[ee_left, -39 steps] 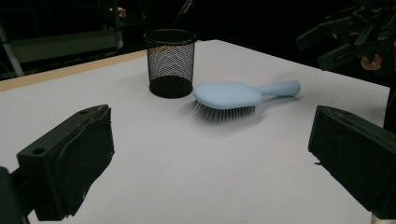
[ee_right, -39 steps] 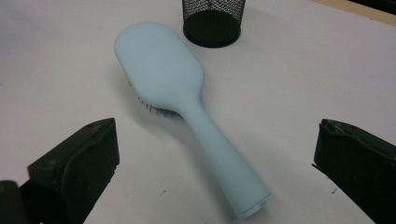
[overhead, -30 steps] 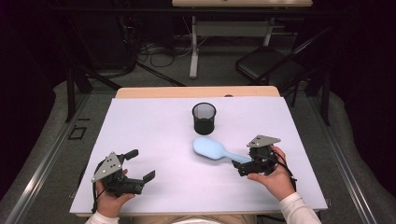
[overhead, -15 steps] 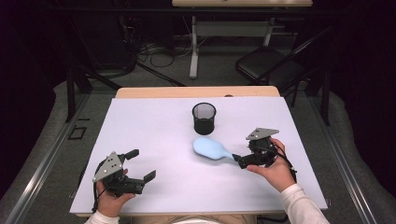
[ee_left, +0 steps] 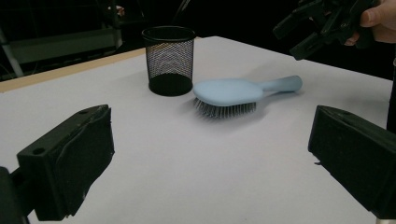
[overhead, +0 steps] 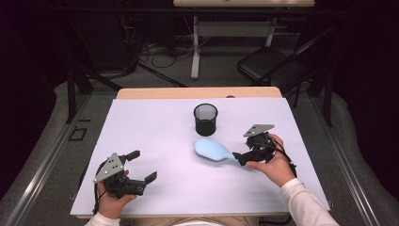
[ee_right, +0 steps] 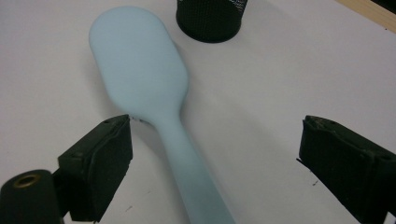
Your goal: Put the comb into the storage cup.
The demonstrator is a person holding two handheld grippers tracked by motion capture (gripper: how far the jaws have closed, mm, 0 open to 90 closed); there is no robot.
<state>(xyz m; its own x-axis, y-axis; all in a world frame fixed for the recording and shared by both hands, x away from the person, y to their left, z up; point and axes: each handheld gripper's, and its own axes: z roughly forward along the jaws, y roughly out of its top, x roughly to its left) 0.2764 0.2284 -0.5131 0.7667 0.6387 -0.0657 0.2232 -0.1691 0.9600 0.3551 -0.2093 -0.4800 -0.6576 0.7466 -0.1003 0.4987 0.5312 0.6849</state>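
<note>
Hairbrush lies bristles-down on my desk, just beside the mesh pen cup. My right gripper straddles its handle, jaws spread, just been closing, not yet pressing. Left gripper rests spread, well apart.

Hairbrush on table, just before mesh cup, apparently apart, handle toward right claw.

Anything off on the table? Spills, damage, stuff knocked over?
Nothing stands out. The mesh cup stands upright, and the blue hairbrush lies bristles-down beside it, intact. The right gripper is at its handle, jaws open either side and just closing. No spills.
</note>
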